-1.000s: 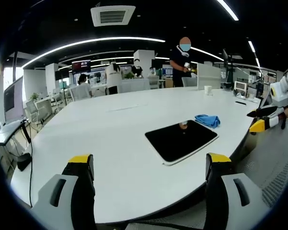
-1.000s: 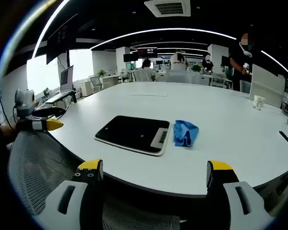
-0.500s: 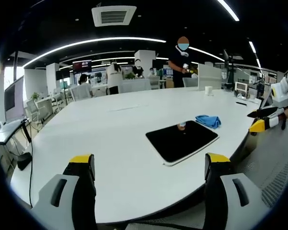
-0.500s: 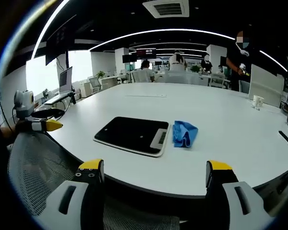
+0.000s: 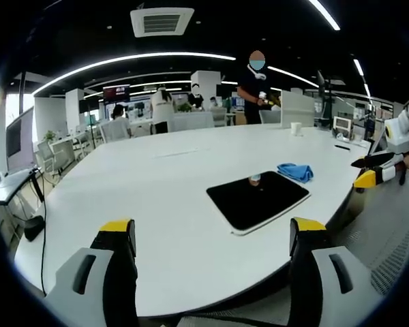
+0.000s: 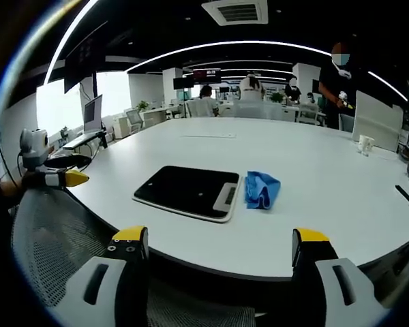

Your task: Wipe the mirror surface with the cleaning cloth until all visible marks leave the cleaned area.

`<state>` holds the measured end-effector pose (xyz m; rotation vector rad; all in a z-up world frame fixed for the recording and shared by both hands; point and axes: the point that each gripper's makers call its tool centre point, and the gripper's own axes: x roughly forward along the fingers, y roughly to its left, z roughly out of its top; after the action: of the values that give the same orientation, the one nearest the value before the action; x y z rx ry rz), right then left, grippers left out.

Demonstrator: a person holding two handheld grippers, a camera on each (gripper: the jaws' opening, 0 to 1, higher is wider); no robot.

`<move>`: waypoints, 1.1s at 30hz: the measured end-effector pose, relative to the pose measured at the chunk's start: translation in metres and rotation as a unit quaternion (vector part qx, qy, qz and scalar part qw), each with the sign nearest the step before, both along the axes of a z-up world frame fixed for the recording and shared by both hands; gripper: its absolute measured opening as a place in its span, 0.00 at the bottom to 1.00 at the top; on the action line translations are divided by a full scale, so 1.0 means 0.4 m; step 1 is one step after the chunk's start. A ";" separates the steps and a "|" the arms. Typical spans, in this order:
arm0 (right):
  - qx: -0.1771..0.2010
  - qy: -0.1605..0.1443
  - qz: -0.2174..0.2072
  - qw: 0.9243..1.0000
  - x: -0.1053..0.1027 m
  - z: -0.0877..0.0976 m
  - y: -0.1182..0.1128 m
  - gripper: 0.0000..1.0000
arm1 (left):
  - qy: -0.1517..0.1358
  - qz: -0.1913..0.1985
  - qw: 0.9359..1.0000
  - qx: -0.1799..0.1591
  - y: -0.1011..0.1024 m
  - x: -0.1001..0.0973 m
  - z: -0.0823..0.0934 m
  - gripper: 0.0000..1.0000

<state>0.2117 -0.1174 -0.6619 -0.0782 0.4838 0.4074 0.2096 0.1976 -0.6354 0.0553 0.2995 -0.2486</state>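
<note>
A dark rectangular mirror [image 5: 258, 199] [image 6: 187, 191] with a white frame lies flat on the white table [image 5: 157, 197] [image 6: 327, 177]. A crumpled blue cloth [image 5: 294, 171] [image 6: 262, 189] sits just beside the mirror's short edge. My left gripper [image 5: 211, 235] is open, held off the table's near edge with nothing between its jaws; it also appears at the left of the right gripper view [image 6: 58, 178]. My right gripper [image 6: 218, 244] is open and empty, well short of the mirror; it also appears at the right of the left gripper view [image 5: 378, 170].
A mesh office chair [image 6: 54, 238] [image 5: 388, 231] stands at the table's edge between the two grippers. A white cup [image 5: 295, 127] [image 6: 367, 144] and a small dark item [image 6: 404, 195] sit far across the table. A person [image 5: 255, 85] stands beyond it; others sit at distant desks.
The standing person beyond the table has shifted slightly, as has the reflection in the mirror. Both grippers, the mirror and the cloth stay put.
</note>
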 end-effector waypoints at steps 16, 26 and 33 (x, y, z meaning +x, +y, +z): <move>0.003 -0.001 0.002 1.000 0.000 0.001 0.002 0.83 | 0.002 -0.001 1.000 0.001 -0.001 0.000 -0.001 0.92; 0.004 -0.006 -0.001 1.000 0.002 0.004 0.000 0.83 | 0.004 -0.001 1.000 0.001 0.000 -0.001 -0.003 0.92; 0.003 -0.007 -0.002 1.000 0.002 0.005 0.000 0.83 | 0.004 -0.001 1.000 0.000 0.000 -0.002 -0.002 0.92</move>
<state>0.2124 -0.1175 -0.6597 -0.0742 0.4685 0.4044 0.2090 0.1976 -0.6363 0.0555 0.3069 -0.2512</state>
